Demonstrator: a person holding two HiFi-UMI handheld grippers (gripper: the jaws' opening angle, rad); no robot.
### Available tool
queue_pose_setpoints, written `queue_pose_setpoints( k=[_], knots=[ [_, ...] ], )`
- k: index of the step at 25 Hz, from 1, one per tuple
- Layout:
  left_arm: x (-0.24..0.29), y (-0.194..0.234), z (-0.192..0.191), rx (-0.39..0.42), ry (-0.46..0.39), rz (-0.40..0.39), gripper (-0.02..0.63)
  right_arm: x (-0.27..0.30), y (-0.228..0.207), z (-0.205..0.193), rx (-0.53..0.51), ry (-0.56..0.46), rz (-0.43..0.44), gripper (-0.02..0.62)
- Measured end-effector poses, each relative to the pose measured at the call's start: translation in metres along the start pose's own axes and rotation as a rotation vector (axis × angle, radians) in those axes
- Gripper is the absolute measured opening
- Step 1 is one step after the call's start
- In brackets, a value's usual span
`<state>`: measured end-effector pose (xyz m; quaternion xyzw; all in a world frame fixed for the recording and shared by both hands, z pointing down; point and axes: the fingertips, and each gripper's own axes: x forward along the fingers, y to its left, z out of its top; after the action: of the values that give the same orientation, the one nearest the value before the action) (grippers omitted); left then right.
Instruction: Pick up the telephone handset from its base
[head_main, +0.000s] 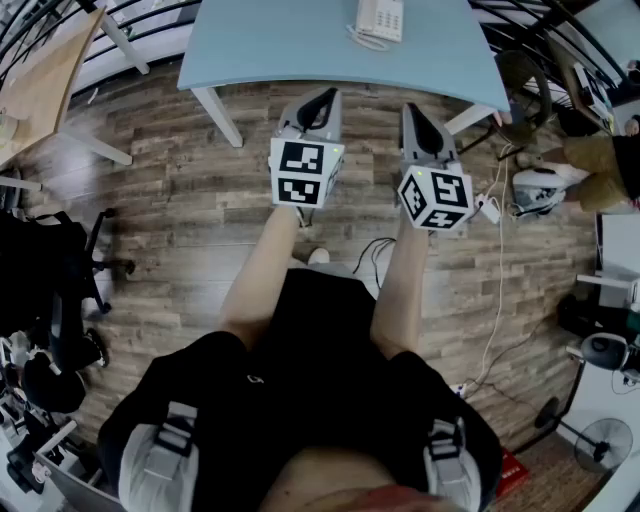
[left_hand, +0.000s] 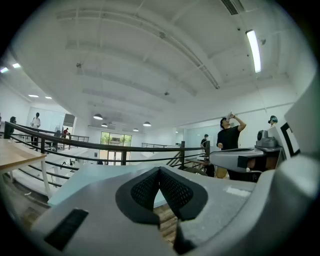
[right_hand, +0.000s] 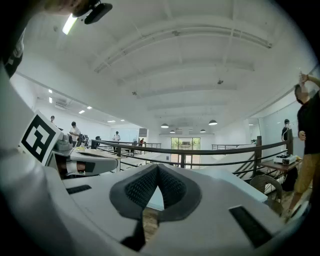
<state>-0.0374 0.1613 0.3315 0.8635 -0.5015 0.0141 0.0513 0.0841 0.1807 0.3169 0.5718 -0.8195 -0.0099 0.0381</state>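
Observation:
A white telephone (head_main: 381, 19) with its handset lying on the base sits at the far edge of the light blue table (head_main: 290, 45), at the top of the head view. My left gripper (head_main: 323, 101) is held level in front of the table's near edge, jaws shut with nothing between them. My right gripper (head_main: 417, 113) hangs beside it, also shut and empty. Both are well short of the telephone. In the left gripper view the black pads (left_hand: 172, 187) meet at the tips; the right gripper view shows its pads (right_hand: 170, 185) touching too.
The table's white legs (head_main: 217, 113) stand on a wood plank floor. Cables (head_main: 498, 290) and bags (head_main: 590, 165) lie at the right, a black office chair (head_main: 50, 300) at the left, a wooden desk (head_main: 40, 85) at the far left. A black railing (left_hand: 100, 147) runs behind the table.

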Motion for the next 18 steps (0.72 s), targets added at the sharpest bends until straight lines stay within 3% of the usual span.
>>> queue_pose_setpoints(
  k=[6, 18],
  knots=[
    [0.017, -0.010, -0.004, 0.007, 0.004, 0.003, 0.000, 0.007, -0.019, -0.008, -0.004, 0.004, -0.005, -0.003],
    [0.038, -0.022, 0.008, 0.039, -0.017, 0.030, 0.000, 0.013, -0.088, -0.027, 0.197, 0.019, -0.060, -0.003]
  ],
)
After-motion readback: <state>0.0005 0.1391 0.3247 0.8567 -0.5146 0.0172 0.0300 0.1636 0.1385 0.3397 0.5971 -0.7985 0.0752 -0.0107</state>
